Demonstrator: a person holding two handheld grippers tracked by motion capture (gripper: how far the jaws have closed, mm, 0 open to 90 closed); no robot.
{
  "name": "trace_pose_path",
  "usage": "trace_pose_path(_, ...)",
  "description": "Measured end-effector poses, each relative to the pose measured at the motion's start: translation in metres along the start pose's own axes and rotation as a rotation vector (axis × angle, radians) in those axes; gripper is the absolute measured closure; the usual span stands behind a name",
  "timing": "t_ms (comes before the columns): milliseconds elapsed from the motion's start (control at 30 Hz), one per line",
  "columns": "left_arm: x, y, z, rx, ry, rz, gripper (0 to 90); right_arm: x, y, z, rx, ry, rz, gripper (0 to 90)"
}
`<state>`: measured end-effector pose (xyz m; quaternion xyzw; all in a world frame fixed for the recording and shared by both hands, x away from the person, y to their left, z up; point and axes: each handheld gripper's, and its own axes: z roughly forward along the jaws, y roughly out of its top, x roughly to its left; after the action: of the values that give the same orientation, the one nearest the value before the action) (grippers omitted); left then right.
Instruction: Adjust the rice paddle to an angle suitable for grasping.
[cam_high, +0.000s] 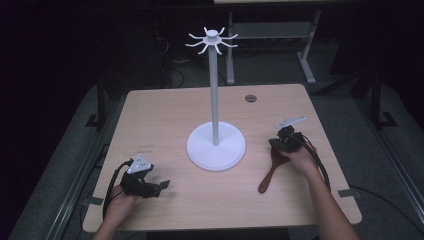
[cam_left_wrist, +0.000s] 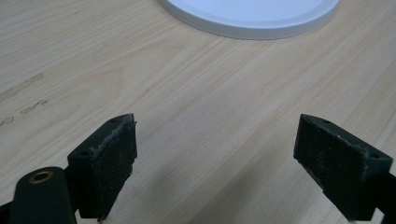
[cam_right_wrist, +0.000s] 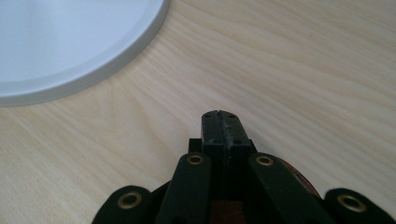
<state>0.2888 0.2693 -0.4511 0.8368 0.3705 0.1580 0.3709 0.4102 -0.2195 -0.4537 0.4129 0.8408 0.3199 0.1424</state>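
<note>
Light wood table (cam_high: 165, 107) w/ rounded corners, faint scuff marks on its surface in left gripper view, round dark grommet (cam_high: 250, 98) near far edge. Grey carpet floor (cam_high: 60, 150) around it, metal rails (cam_high: 75, 185) along both sides. Room was dark beyond; light fell mostly on tabletop. Behind, white legs of another desk (cam_high: 307, 55) and cables (cam_high: 175, 75) on floor.
</note>
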Motion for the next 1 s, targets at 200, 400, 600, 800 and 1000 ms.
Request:
trace_pose_path(200,0.000,0.000,-0.001,-0.001,0.001,0.003,13.1,-0.002,-0.008,-0.007,0.020,-0.019,0.006,89.6)
trace_pose_path(400,0.000,0.000,-0.001,0.000,0.002,0.002,13.1,-0.002,-0.016,-0.015,0.038,-0.046,-0.002,89.6)
trace_pose_path(600,-0.001,0.000,-0.001,0.000,0.000,0.001,13.0,-0.002,-0.024,-0.023,0.047,-0.054,0.009,89.6)
trace_pose_path(800,-0.002,0.000,0.000,0.000,0.001,0.007,13.0,-0.001,-0.036,-0.032,0.050,-0.047,0.019,89.6)
trace_pose_path(1000,-0.001,0.001,-0.001,0.004,0.002,0.023,13.0,-0.003,-0.052,-0.042,0.053,-0.041,0.038,89.6)
